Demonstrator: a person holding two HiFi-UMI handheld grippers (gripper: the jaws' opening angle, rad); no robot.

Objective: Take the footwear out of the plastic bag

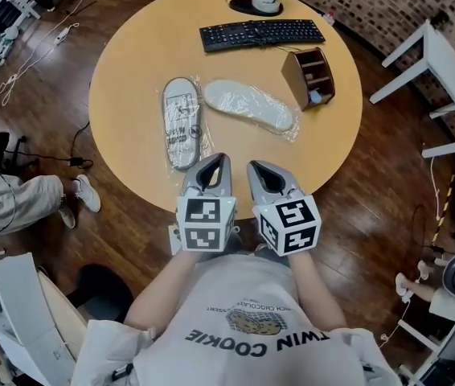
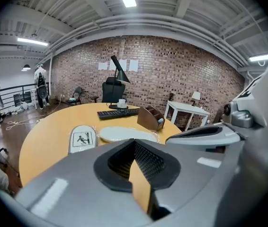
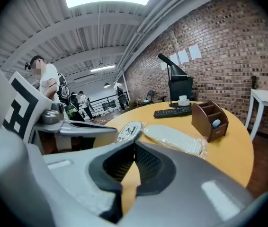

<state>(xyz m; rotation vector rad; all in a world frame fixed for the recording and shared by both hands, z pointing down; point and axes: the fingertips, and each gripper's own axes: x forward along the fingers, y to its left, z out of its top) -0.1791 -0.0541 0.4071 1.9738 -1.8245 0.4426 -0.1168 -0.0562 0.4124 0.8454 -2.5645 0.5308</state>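
Evidently light, flat and bendy, the printed slipper (image 1: 182, 121) and the plain slipper (image 1: 249, 104) lie side by side, middle of the desk (image 1: 131, 63), in a thin, probably slippery clear bag (image 1: 290, 132); I'd pinch loose film at an end. The left gripper (image 1: 222, 159) and right gripper (image 1: 254, 166) hover side by side at the near edge, tilted slightly down, jaws together, empty.

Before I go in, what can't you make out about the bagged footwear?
Bag openings: head view, too small and glossy to tell which end of the printed slipper bag or white slipper bag is open.
Printed slipper's near end: left gripper view, hidden behind the left hand-held gripper.
In the organizer, the blue item: too small, head view.
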